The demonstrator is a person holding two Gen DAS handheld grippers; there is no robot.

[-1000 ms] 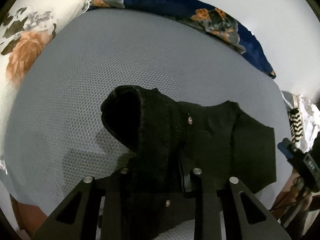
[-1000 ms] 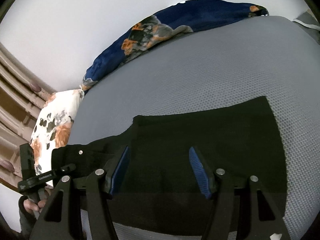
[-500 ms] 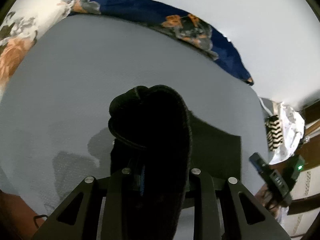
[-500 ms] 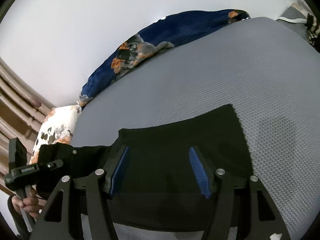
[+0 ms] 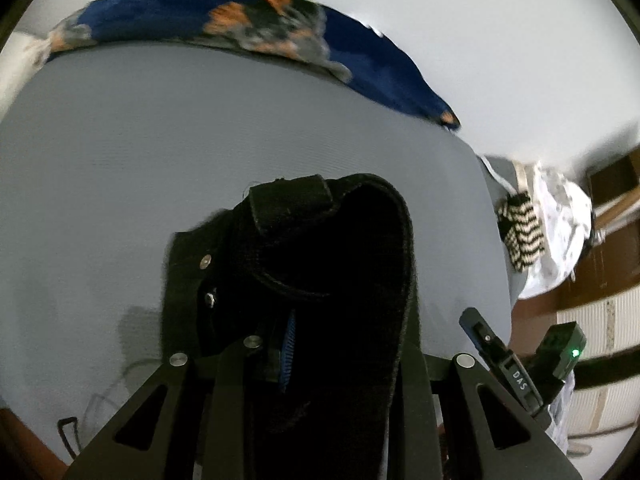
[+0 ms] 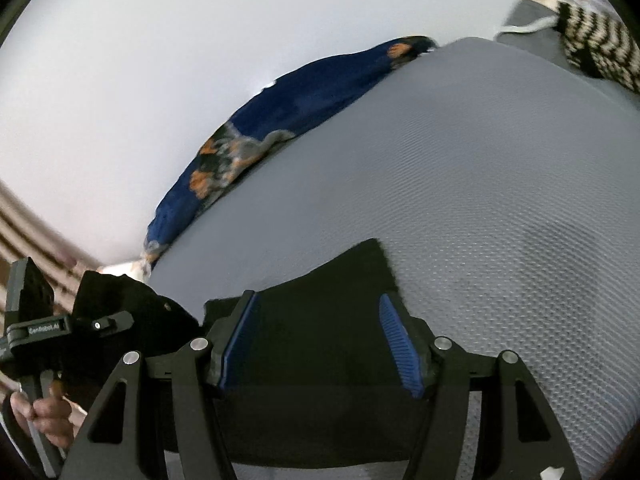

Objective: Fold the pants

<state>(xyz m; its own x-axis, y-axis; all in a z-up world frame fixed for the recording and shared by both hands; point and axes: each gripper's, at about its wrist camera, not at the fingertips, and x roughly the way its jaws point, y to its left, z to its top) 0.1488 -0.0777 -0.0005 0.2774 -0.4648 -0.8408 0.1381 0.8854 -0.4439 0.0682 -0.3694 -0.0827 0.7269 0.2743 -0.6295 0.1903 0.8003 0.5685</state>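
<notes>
The black pants (image 5: 328, 260) hang bunched from my left gripper (image 5: 320, 344), which is shut on the waistband end; a rivet and a belt loop show, and the cloth hides most of the pads. In the right wrist view the rest of the pants (image 6: 340, 276) lies flat on the grey bed (image 6: 480, 200). My right gripper (image 6: 320, 340) hovers over that flat part, its blue pads wide apart and pressing on nothing. The left gripper (image 6: 60, 328) holds the lifted dark bundle at that view's left edge. The right gripper (image 5: 492, 344) shows at the lower right of the left wrist view.
A navy floral blanket (image 5: 280, 28) lies along the bed's far edge by the white wall. A black-and-cream striped cloth (image 5: 520, 236) and a white cloth (image 5: 560, 220) sit past the bed's right end. A person's hand (image 6: 44, 412) grips the left handle.
My left gripper has lifted the waistband and carried it rightward over the flat part of the pants. In the right wrist view the visible stretch of flat pants has shrunk toward the fingers.
</notes>
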